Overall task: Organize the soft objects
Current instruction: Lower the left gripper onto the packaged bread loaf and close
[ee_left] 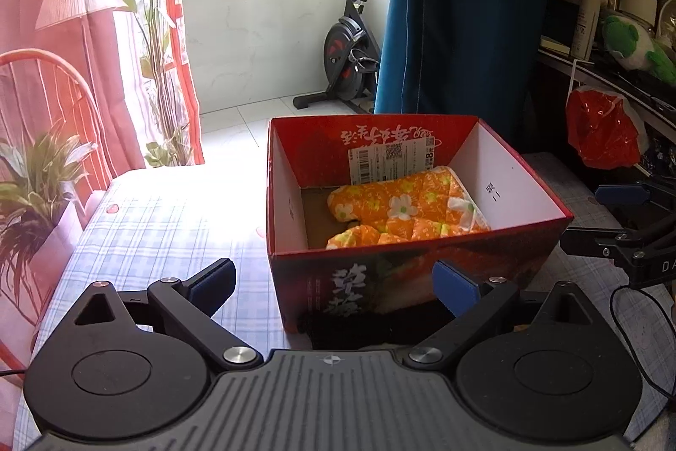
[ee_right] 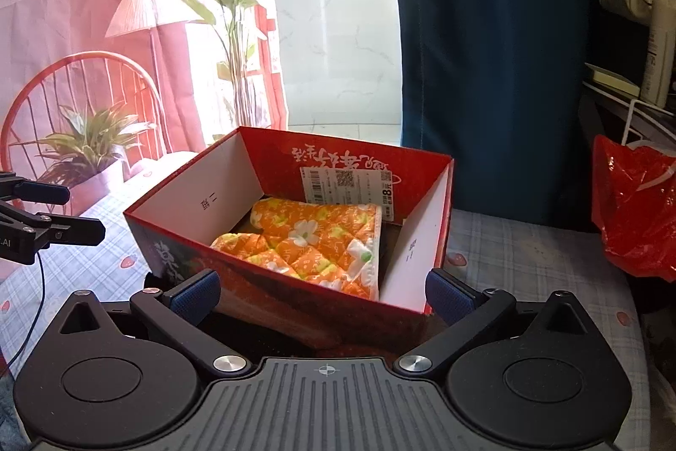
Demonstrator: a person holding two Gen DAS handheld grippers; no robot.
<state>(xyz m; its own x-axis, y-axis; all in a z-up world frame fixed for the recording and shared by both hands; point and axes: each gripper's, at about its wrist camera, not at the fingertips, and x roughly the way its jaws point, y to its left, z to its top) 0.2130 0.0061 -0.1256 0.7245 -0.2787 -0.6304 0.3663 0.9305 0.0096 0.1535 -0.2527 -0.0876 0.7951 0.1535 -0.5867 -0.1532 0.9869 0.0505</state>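
A red cardboard box [ee_left: 422, 273] stands open on the checked tablecloth; it also shows in the right wrist view [ee_right: 295, 307]. An orange flowered oven mitt [ee_left: 405, 210] lies inside it, also seen from the right [ee_right: 312, 239]. My left gripper [ee_left: 333, 286] is open and empty, just in front of the box's near wall. My right gripper [ee_right: 323, 292] is open and empty, its fingers wide either side of the box's near corner. A dark object [ee_left: 350, 328] lies at the box's base between my left fingers; I cannot tell what it is.
A red plastic bag [ee_right: 633, 206] hangs at the right by a cluttered shelf. A potted plant [ee_left: 38, 189] and a red chair [ee_right: 84, 104] stand at the left. The tablecloth [ee_left: 169, 222] stretches left of the box. The right gripper [ee_left: 633, 235] shows at the left view's right edge.
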